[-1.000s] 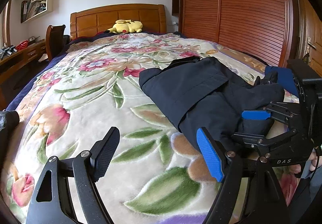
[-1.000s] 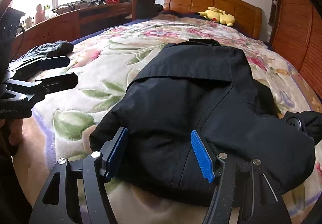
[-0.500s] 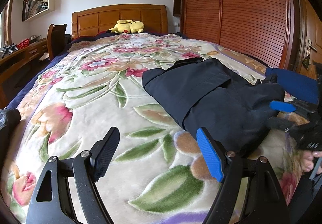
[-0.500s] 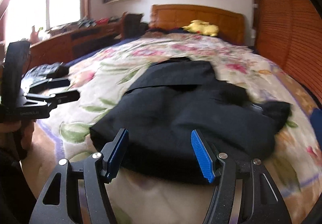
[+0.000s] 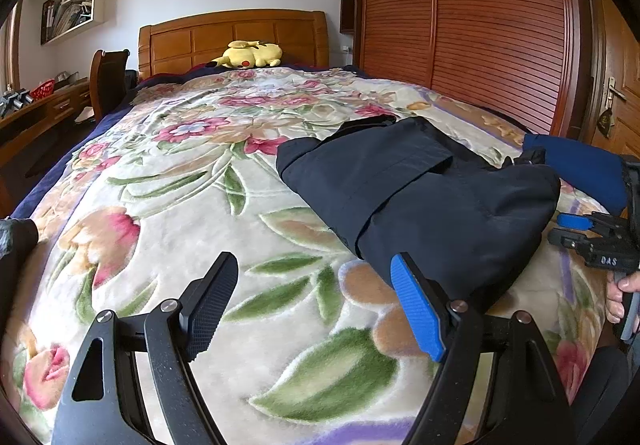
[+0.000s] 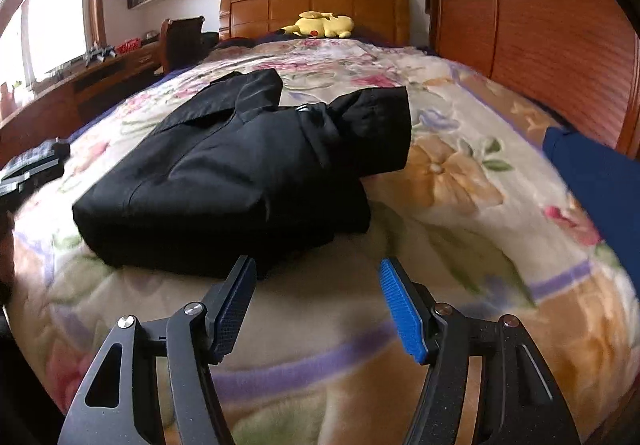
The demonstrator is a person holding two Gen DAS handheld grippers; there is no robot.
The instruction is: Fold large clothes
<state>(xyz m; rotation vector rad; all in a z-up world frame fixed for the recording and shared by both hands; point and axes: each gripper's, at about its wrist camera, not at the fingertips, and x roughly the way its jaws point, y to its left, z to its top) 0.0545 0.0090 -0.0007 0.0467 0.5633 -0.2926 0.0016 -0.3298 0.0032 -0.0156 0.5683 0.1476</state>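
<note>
Jacket (image 6: 240, 173), dark, folded into a thick bundle, is lying on the floral blanket (image 5: 160, 213) near the foot of the bed, one flap sticking out on its right side. Left gripper (image 5: 308, 305) is hovering over bare blanket just left of the bundle, jaws spread wide, gripping nothing. Right gripper (image 6: 316, 305) is sitting at the bundle's near edge, jaws also apart with only blanket between them; its black pad is just beside the fabric, contact unclear. Blue garment (image 6: 592, 173) is lying off to the right. Yellow plush toy (image 5: 250, 55) is resting against the headboard (image 5: 192, 41).
</note>
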